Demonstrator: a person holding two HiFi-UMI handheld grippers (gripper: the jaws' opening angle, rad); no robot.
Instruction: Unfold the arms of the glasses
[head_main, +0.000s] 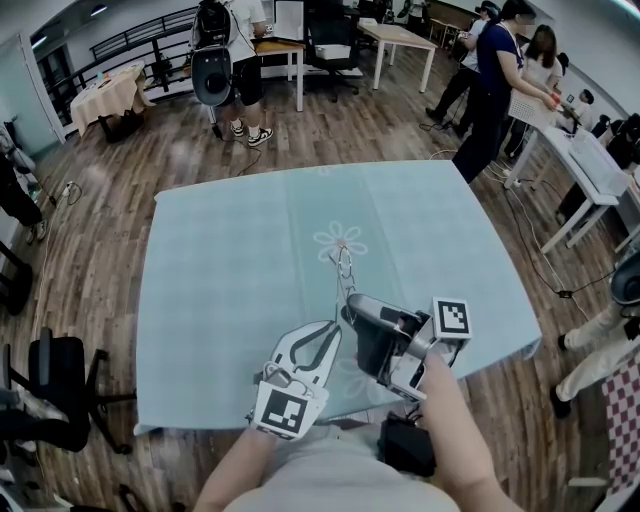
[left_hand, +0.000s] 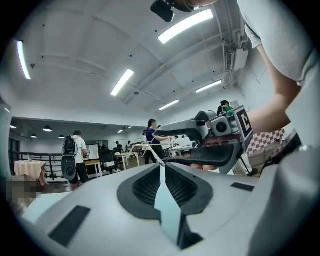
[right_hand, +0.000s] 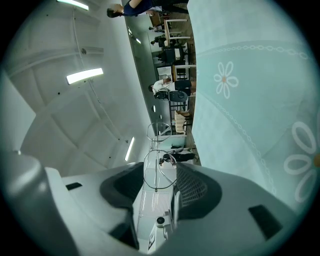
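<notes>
Thin-wire metal glasses (head_main: 343, 262), matt tablecloth (head_main: 230, 260)

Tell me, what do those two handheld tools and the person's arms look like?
The left tool has a white plastic frame; the right tool looks grey and white. Each carries a black-and-white marker cube, the left's and the right's, and dark ribbed pads line the jaws. The person wears a pale short-sleeved shirt.

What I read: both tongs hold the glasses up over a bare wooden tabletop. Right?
No. Not bare wood: it is a pale teal flowered cloth, per the head view. The left tongs and right tongs do hold the glasses over it.
</notes>
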